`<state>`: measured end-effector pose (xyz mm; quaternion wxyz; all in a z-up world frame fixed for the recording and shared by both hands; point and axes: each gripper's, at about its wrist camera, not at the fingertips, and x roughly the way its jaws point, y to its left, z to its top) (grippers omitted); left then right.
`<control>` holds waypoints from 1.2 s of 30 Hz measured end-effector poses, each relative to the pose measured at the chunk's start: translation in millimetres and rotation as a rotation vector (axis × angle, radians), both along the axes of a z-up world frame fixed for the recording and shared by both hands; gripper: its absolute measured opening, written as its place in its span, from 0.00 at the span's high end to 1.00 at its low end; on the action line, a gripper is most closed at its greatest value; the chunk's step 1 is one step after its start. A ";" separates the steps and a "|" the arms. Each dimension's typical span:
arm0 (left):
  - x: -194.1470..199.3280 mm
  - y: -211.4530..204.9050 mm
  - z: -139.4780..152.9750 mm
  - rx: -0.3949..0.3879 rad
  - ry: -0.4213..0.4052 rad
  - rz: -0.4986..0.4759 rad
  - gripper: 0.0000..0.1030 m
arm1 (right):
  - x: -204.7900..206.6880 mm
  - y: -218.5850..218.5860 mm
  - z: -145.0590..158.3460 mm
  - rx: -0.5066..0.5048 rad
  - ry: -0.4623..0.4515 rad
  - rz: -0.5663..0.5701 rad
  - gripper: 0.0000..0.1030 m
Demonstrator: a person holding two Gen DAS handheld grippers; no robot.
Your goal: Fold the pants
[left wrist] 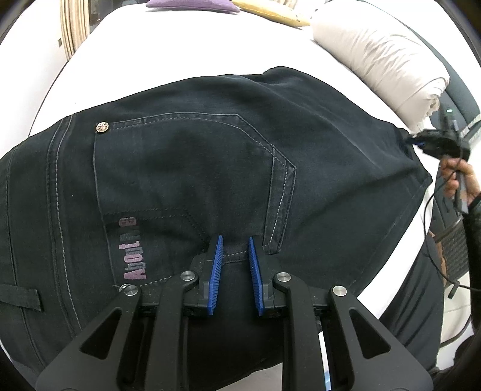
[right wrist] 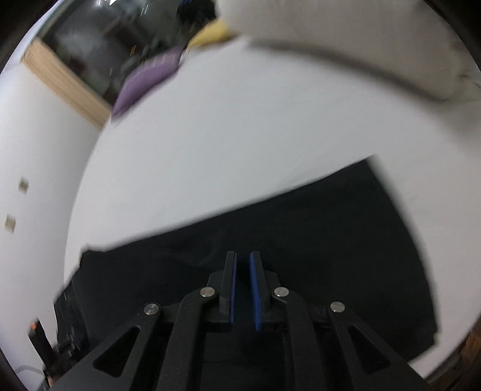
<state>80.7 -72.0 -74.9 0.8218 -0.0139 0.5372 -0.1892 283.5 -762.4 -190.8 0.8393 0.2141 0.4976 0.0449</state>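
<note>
Dark navy jeans lie on a white bed, back pocket and pink lettering up. My left gripper has its blue pads pinching the fabric near the pocket's lower corner. The right gripper shows in the left wrist view at the far right edge of the jeans, gripping the cloth there. In the blurred right wrist view the right gripper has its pads close together over the dark jeans, with fabric between them.
A folded cream duvet lies at the back right of the bed. Purple and yellow cushions sit at the far end. A wooden frame stands against the white wall.
</note>
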 end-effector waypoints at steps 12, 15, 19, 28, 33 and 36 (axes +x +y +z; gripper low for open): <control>0.8 13.1 3.7 -0.045 -0.024 0.027 0.83 | 16.2 -71.1 2.8 -0.330 -0.015 -0.422 0.92; -0.6 18.5 2.2 -0.059 -0.028 0.031 0.83 | 1.1 -48.0 35.6 -0.318 -0.158 -0.339 0.64; -4.4 22.9 2.4 -0.075 -0.031 0.029 0.83 | 4.1 18.3 61.7 -0.320 -0.264 0.110 0.44; -3.0 36.5 2.3 -0.127 -0.025 0.017 0.83 | 41.0 76.6 36.9 -0.548 -0.135 0.540 0.44; -0.4 43.1 1.6 -0.149 -0.019 0.009 0.83 | 66.3 82.4 4.9 -0.610 0.034 0.646 0.47; 0.9 43.9 2.6 -0.146 -0.020 0.003 0.83 | 74.8 88.0 -4.0 -0.570 0.051 0.650 0.64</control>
